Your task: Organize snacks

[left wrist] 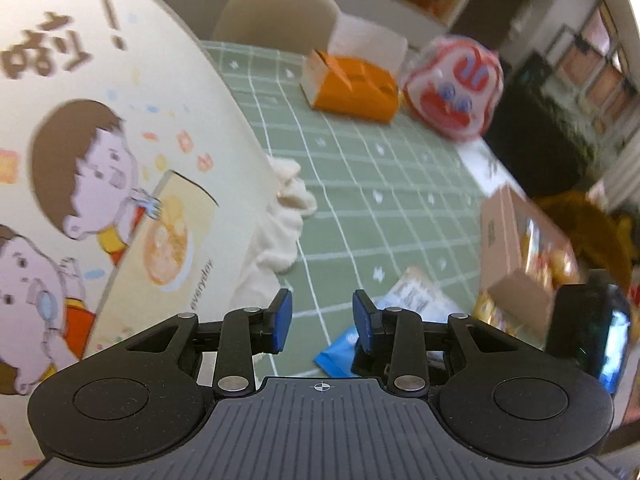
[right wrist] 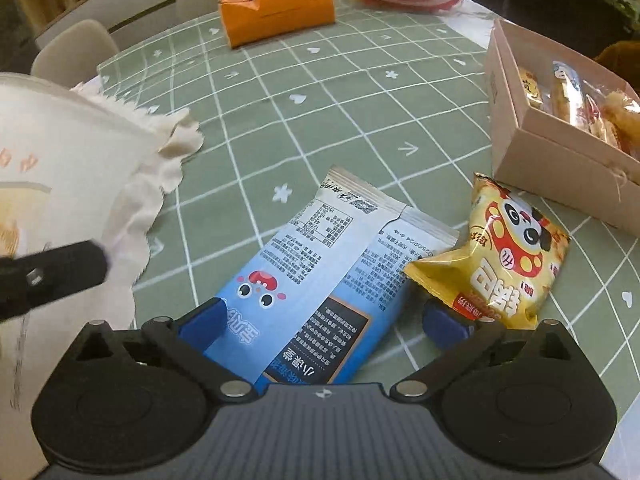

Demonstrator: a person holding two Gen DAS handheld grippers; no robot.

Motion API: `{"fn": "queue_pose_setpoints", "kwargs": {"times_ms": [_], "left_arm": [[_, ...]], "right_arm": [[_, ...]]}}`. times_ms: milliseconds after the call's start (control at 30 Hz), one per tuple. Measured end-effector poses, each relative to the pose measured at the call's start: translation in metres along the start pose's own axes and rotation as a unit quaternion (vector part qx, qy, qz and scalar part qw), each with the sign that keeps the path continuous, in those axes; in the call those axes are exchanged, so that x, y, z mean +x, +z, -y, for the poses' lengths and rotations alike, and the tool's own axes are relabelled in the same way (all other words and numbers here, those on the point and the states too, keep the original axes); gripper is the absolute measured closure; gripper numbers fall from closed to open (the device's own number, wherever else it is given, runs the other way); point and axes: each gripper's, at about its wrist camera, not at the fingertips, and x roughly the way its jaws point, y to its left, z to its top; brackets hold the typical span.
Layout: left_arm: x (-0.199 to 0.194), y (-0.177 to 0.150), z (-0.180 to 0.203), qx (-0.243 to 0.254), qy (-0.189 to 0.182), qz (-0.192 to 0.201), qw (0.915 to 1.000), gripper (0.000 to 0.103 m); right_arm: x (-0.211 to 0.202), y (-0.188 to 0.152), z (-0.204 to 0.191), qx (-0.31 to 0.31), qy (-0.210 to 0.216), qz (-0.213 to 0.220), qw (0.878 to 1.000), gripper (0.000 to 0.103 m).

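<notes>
Between the wide-open jaws of the right gripper (right wrist: pixel 323 318), flat on the tabletop (right wrist: pixel 320 92), lay the blue snack packet (right wrist: pixel 316 280), seemingly light, crinkly and slippery, best pinched across its narrow width, while the left gripper (left wrist: pixel 322 320) stood half open, empty.

Word "everyday" printed on cream cloth bag (left wrist: pixel 120 152) with cartoon children, beside large brown Chinese characters and an exclamation mark. Upside-down "小课堂" on blue snack packet (right wrist: pixel 320 280), above dense fine print too small to read. Large Chinese characters, upside down, on yellow panda snack bag (right wrist: pixel 500 256).
</notes>
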Motion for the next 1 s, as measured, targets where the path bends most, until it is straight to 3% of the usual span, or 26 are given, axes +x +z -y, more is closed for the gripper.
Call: {"fn": "queue_pose_setpoints", "kwargs": {"times_ms": [133, 267, 333, 467, 500, 667, 767, 867, 1000], "left_arm": [[-0.011, 0.008, -0.004, -0.014, 0.001, 0.020, 0.9997, 0.066], [-0.013, 0.012, -0.006, -0.011, 0.008, 0.020, 0.9997, 0.066], [-0.013, 0.012, -0.007, -0.008, 0.010, 0.016, 0.9998, 0.066], [-0.013, 0.012, -0.010, -0.012, 0.009, 0.013, 0.9998, 0.066], [-0.013, 0.012, -0.010, -0.013, 0.005, 0.014, 0.9998, 0.066], [-0.003, 0.014, 0.014, 0.031, -0.029, 0.001, 0.9991, 0.066], [0.016, 0.009, 0.048, 0.092, -0.078, -0.032, 0.9921, 0.066], [0.043, 0.005, 0.089, 0.152, -0.136, -0.074, 0.9762, 0.066], [0.076, 0.008, 0.140, 0.213, -0.147, -0.085, 0.9622, 0.066]], "right_arm": [[0.008, 0.015, -0.003, 0.030, -0.010, -0.022, 0.999, 0.000], [0.023, 0.024, -0.020, 0.008, -0.062, -0.014, 0.998, 0.000], [0.023, 0.023, -0.024, 0.000, -0.059, -0.005, 0.998, 0.000], [0.020, 0.021, -0.025, -0.040, -0.032, -0.018, 0.999, 0.001], [0.014, 0.016, -0.025, -0.064, -0.020, -0.021, 0.998, 0.008], [-0.027, -0.036, 0.000, -0.166, 0.041, -0.040, 0.984, 0.016], [-0.046, -0.067, 0.035, -0.187, 0.040, -0.041, 0.981, 0.016], [-0.060, -0.079, 0.076, -0.167, 0.021, -0.031, 0.985, 0.016], [-0.063, -0.073, 0.128, -0.101, -0.019, -0.024, 0.994, 0.016]]}}
